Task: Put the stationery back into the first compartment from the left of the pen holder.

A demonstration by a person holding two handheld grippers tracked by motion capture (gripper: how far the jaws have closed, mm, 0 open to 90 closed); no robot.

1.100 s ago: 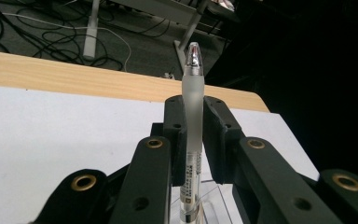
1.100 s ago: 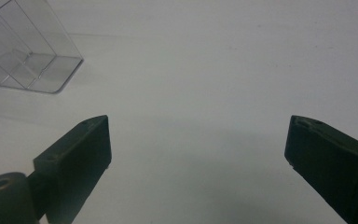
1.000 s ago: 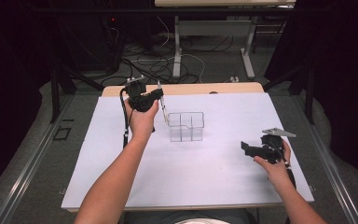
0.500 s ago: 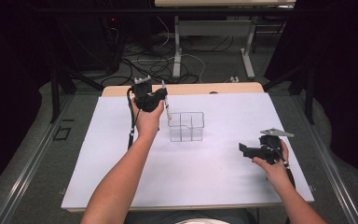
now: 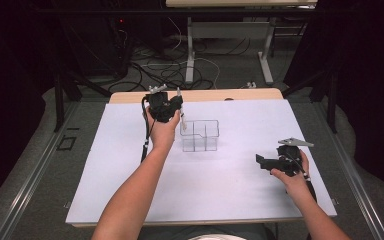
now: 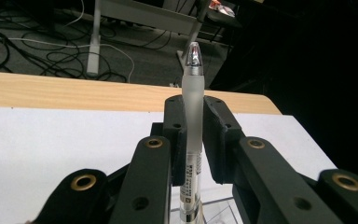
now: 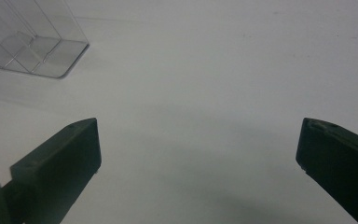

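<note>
A frosted pen [image 6: 192,116] stands upright, seemingly over the clear divided organizer [image 5: 199,135].

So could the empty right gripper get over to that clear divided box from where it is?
Probably yes. The right gripper is open and holds nothing, and bare white sheet lies between it and the clear divided box. The left gripper, clamping a pen, sits at the box's far-left corner, not in that path.

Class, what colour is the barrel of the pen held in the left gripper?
Frosted translucent white pen; clearest in the left gripper view.
</note>
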